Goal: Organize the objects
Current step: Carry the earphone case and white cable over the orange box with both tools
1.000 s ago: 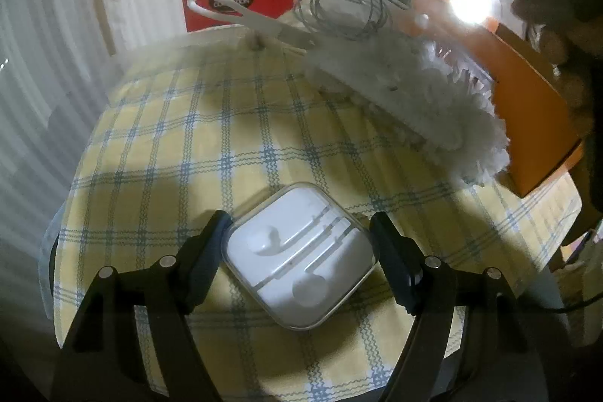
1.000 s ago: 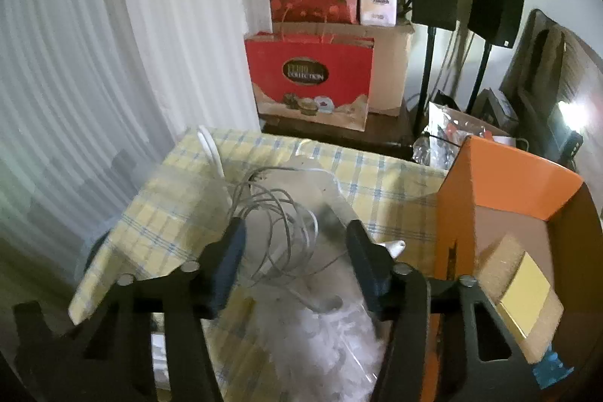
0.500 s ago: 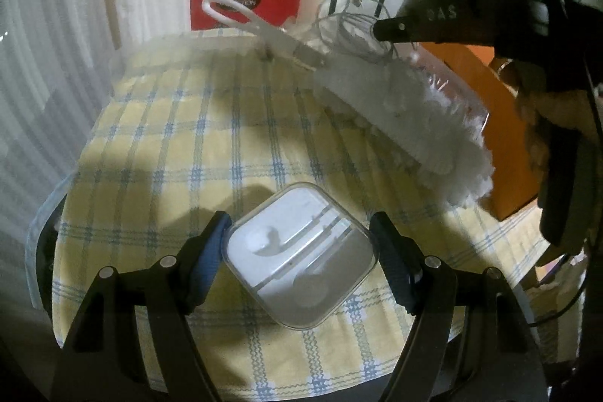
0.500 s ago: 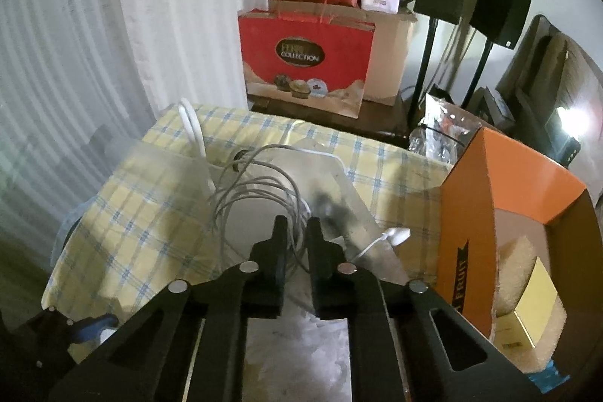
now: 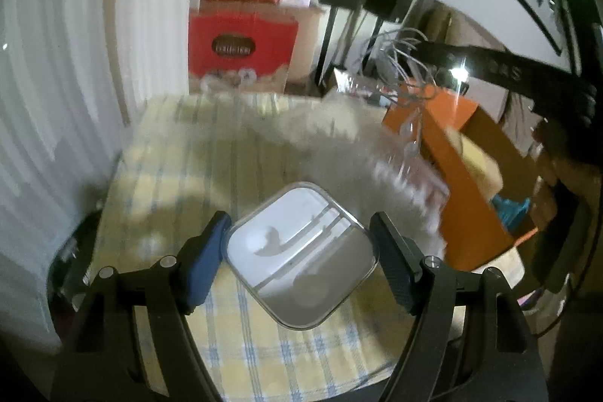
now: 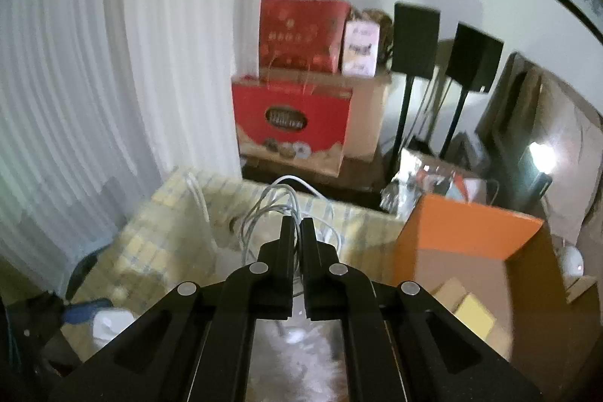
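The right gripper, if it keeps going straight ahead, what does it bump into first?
The right gripper, shut on the white cable, points past the table's far edge, probably meeting the red gift bag first; depth is unclear.

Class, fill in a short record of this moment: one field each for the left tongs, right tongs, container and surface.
left tongs: shut on the earphone case, held above the table
right tongs: shut on the coiled white cable, lifted
container: open orange box, right of the cable
surface: checked yellow tablecloth; a fluffy white duster lies on it
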`<action>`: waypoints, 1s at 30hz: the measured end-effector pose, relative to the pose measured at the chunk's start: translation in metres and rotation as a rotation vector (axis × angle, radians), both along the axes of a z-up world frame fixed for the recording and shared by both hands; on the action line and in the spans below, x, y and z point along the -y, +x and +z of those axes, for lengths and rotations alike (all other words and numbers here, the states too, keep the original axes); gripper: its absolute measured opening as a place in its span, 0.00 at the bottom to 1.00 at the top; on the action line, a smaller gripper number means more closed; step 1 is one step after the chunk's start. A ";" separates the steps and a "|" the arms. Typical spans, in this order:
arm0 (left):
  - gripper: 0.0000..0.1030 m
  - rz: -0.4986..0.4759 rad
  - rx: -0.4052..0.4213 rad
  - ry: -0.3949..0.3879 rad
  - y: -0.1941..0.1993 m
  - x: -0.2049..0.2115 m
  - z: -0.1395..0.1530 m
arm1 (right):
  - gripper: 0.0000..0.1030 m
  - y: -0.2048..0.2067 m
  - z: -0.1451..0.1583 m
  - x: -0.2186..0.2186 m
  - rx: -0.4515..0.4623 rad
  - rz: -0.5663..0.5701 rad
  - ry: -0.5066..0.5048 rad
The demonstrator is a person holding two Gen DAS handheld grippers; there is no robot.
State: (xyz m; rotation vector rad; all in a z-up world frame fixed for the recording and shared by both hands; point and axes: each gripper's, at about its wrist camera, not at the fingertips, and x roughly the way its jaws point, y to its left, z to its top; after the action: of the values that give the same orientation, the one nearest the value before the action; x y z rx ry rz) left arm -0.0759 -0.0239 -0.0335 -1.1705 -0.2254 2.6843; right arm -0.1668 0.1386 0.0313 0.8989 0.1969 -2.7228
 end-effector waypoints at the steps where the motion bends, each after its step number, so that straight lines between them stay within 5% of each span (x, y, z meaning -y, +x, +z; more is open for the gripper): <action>1: 0.71 -0.001 -0.007 0.001 -0.002 0.000 0.005 | 0.02 0.003 0.008 -0.003 -0.017 -0.003 -0.002; 13: 0.71 -0.017 -0.104 -0.021 -0.029 -0.019 0.080 | 0.02 0.037 0.071 -0.033 -0.128 -0.037 -0.021; 30: 0.71 -0.042 -0.131 -0.041 -0.035 -0.079 0.106 | 0.02 0.069 0.065 -0.090 -0.113 -0.132 -0.052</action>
State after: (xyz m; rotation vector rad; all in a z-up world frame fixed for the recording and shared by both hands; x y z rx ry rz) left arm -0.1108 0.0552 0.0728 -0.9935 -0.1237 2.7274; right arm -0.0979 0.2288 0.0963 0.7700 0.0918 -2.8888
